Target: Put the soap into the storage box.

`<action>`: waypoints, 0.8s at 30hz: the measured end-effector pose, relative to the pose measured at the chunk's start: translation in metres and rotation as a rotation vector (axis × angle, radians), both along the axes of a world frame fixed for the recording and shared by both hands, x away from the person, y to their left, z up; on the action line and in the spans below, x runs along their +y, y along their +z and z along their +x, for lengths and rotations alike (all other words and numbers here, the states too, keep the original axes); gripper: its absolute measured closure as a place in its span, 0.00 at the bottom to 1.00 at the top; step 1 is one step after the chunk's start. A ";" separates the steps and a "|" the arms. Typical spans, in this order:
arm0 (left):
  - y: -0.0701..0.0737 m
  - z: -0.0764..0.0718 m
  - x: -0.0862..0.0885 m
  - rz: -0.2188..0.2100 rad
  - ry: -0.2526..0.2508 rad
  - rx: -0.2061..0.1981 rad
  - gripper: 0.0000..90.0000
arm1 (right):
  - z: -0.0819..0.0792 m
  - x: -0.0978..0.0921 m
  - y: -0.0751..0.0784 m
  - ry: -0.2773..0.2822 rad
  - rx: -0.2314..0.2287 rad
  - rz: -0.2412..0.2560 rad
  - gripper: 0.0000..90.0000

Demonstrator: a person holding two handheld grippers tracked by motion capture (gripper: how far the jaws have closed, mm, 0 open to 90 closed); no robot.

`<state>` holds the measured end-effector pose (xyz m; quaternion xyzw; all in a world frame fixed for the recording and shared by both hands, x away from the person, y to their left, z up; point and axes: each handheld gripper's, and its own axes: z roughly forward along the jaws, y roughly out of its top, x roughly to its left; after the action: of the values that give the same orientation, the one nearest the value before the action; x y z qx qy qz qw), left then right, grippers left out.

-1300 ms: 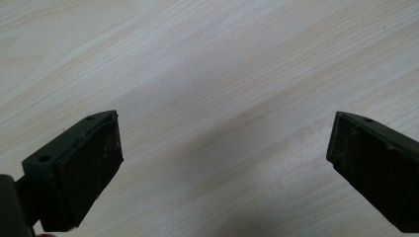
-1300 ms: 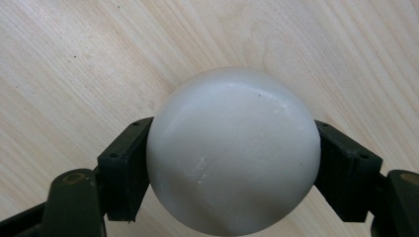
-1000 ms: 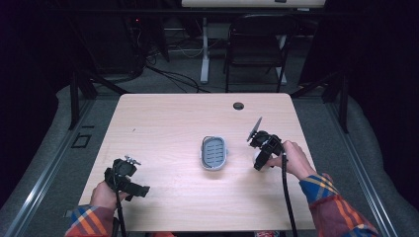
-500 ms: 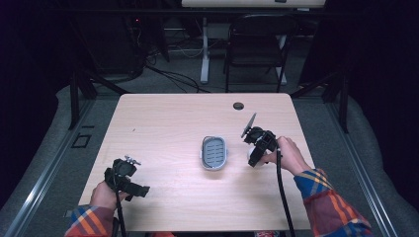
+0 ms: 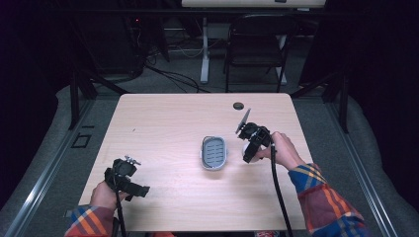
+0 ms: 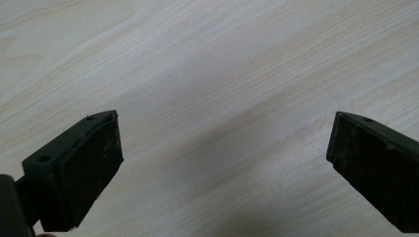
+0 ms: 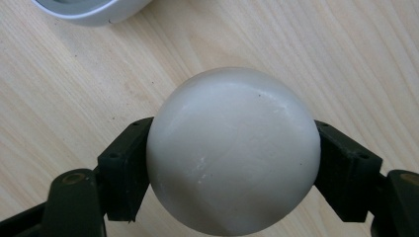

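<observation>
White soap: a rounded, smooth bar of soap (image 7: 232, 150) sits clamped between the two black jaws of the right gripper (image 7: 232, 163); in the high view it shows as a pale lump (image 5: 246, 152) at that gripper's tip, just right of the dish.
Soap position: held just above or at the table, near the dish but apart from it; whether its underside touches the wood I cannot tell.
Right gripper: closed on the soap, one jaw pressing each side, gripper (image 5: 253, 145) held by the person's right hand (image 5: 281, 150) at the right of the table.
Soap dish: a grey oval dish with a ridged floor (image 5: 213, 152) lies near the middle of the table, nothing in it; its pale rim (image 7: 94, 12) shows at the top of the right gripper view, close ahead of the soap.
Left gripper: jaws spread wide with nothing between them, looking down on bare wood (image 6: 217, 138); it rests low at the near left (image 5: 126, 177), well apart from dish and soap.
Table: light wood top (image 5: 163, 123), with a small dark round thing (image 5: 238, 105) near the far edge.
Done so far: soap is firmly gripped and brought beside the dish, as I judge it.
Left to do: likely carry it over the rim, lower it onto the ridges, and open the jaws.
</observation>
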<state>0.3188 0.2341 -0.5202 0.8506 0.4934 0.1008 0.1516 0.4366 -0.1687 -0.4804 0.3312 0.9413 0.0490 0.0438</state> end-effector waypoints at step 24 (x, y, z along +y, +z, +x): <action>0.000 0.000 0.000 0.002 -0.008 0.006 0.01 | 0.011 0.030 0.008 0.047 -0.005 0.003 0.27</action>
<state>0.3192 0.2343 -0.5203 0.8530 0.4903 0.0980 0.1494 0.4477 -0.1392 -0.4721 0.3089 0.9486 0.0521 0.0447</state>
